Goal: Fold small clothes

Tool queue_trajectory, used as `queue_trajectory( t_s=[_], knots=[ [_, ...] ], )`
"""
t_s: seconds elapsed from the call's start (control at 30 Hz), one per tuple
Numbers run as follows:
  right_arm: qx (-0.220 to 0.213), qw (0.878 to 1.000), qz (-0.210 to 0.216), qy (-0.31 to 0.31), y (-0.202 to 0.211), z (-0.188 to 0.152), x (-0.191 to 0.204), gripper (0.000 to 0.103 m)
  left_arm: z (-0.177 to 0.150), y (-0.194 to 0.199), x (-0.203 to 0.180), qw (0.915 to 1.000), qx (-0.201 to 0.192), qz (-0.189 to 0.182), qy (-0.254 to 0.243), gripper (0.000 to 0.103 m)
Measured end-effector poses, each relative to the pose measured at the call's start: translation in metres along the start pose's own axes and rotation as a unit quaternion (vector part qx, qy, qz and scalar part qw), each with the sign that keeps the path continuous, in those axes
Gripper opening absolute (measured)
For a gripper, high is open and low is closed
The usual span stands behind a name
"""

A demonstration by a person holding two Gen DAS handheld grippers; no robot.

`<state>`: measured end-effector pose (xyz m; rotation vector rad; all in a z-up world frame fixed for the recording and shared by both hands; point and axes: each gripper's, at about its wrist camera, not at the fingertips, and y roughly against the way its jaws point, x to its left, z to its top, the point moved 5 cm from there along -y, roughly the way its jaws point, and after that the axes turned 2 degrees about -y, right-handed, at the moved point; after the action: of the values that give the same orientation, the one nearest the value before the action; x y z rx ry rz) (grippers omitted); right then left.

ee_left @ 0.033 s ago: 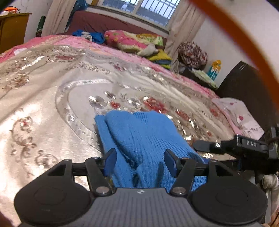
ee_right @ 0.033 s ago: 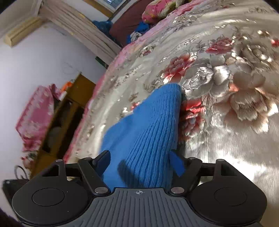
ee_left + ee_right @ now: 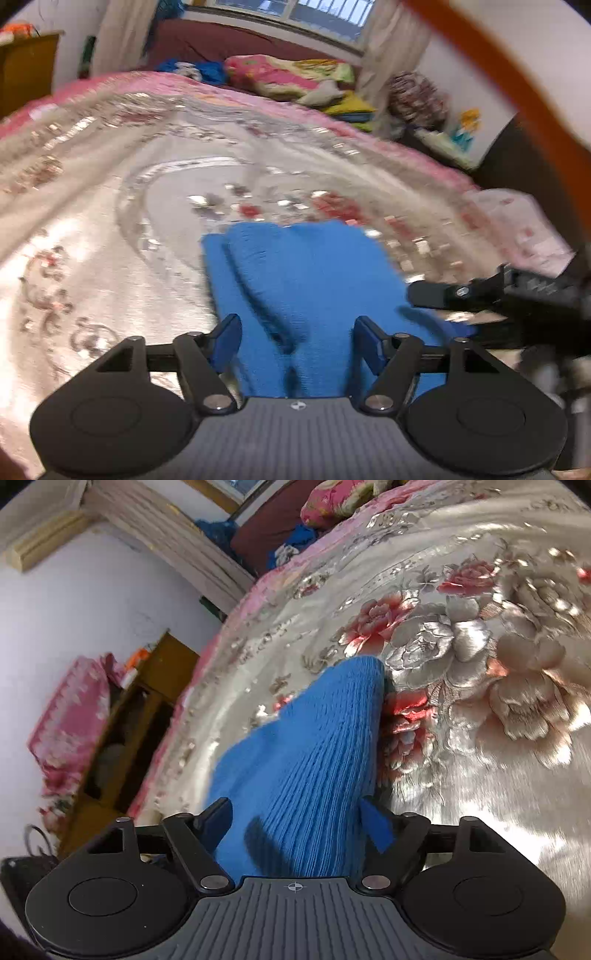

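A blue ribbed knit garment lies folded on the shiny floral bedspread. My left gripper is open, its blue-padded fingers spread wide over the garment's near end. My right gripper is also open over the same garment, which stretches away from it toward a tapered end. The right gripper's dark finger shows at the right of the left wrist view, beside the garment's right edge.
Pillows and folded cloths are piled at the bed's far end under a window. A wooden cabinet stands beside the bed, with a pink bundle by it. A dark headboard is at right.
Both views are almost the same as before. The left wrist view is now blurred and slightly shifted; the garment and both open grippers keep their places.
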<state>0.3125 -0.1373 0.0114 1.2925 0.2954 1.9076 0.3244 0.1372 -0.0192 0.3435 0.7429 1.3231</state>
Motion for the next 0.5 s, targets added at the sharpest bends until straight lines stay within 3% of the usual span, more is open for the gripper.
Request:
queue_trajectory(
  t_s=[0.2, 0.43, 0.5],
  knots=[
    [0.014, 1.0, -0.016, 0.015, -0.017, 0.0, -0.003, 0.085, -0.004, -0.015, 0.015, 0.9995, 0.011, 0.007, 0.028, 0.094],
    [0.023, 1.0, -0.009, 0.018, -0.029, -0.006, -0.004, 0.085, -0.004, -0.025, 0.016, 0.9975, 0.025, -0.037, 0.055, 0.094],
    [0.024, 0.999, -0.014, 0.031, -0.032, -0.008, 0.0, 0.084, -0.004, -0.026, 0.013, 0.9969, 0.025, -0.05, 0.055, 0.088]
  ],
)
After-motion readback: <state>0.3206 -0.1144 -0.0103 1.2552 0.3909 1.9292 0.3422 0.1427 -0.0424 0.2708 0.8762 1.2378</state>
